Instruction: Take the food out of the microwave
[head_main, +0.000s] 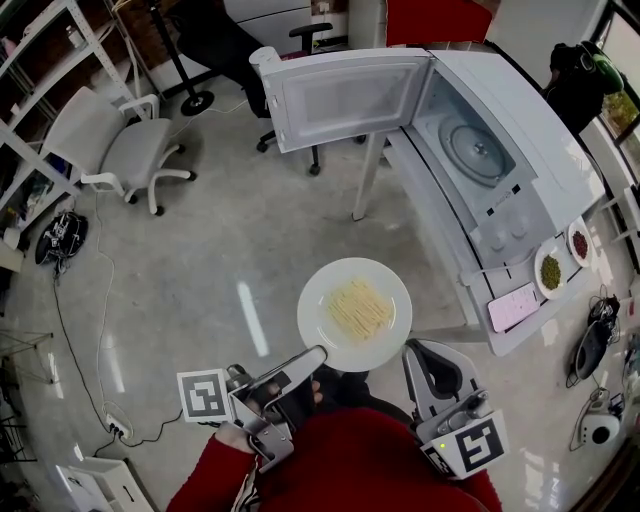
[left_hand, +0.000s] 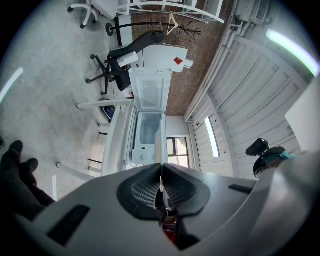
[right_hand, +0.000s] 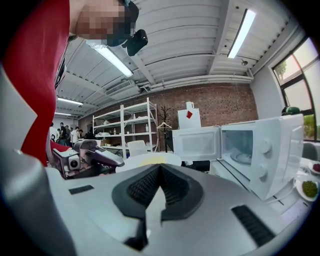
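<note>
**Plate (head_main: 354, 314) of noodles (head_main: 358, 310) held clear of the open microwave (head_main: 530, 120)**
The left gripper (head_main: 316, 354) pinched the plate's rim, holding it level above the floor (head_main: 200, 260), well apart from the microwave's open door (head_main: 345, 100). The right gripper (head_main: 418, 348), jaws closed on nothing, sat just beside the plate.

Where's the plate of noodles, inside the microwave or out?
Out. The left gripper holds the plate by its rim over the floor, apart from the microwave, whose door is open and turntable bare.
</note>
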